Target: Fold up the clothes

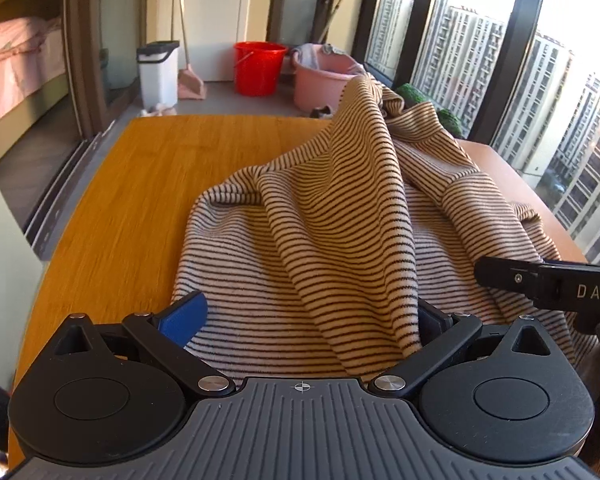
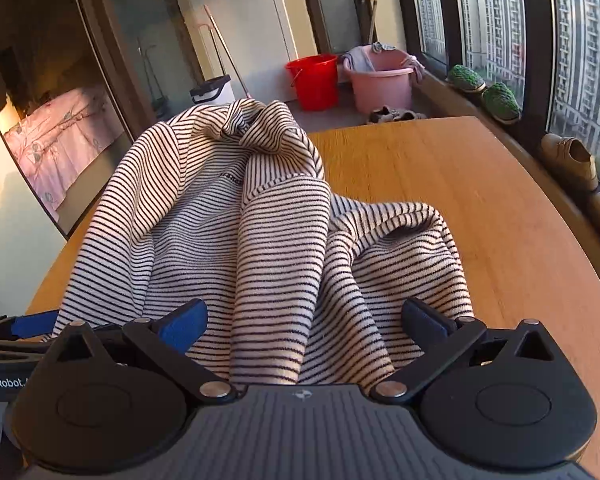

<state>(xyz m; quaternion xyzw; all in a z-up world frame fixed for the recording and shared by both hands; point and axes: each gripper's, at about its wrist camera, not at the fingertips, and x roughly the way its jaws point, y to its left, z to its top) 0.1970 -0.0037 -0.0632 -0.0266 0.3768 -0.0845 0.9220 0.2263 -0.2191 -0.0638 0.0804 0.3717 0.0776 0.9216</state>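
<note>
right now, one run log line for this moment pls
step: fold clothes, early | garment: striped top bunched on wooden table, unfolded | left tool: open, cloth between fingers | right tool: open, cloth between fingers

A round red plastic bucket stands just beside a pink plastic basin on the floor; 2 green slippers lie on the windowsill.

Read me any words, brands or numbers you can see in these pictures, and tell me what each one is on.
"DAS", cut off by the frame edge: on the right tool, seen in the left wrist view.
"GenRobot.", cut off after the dot: on the left tool, seen in the right wrist view.
Nothing legible on the striped garment.
</note>
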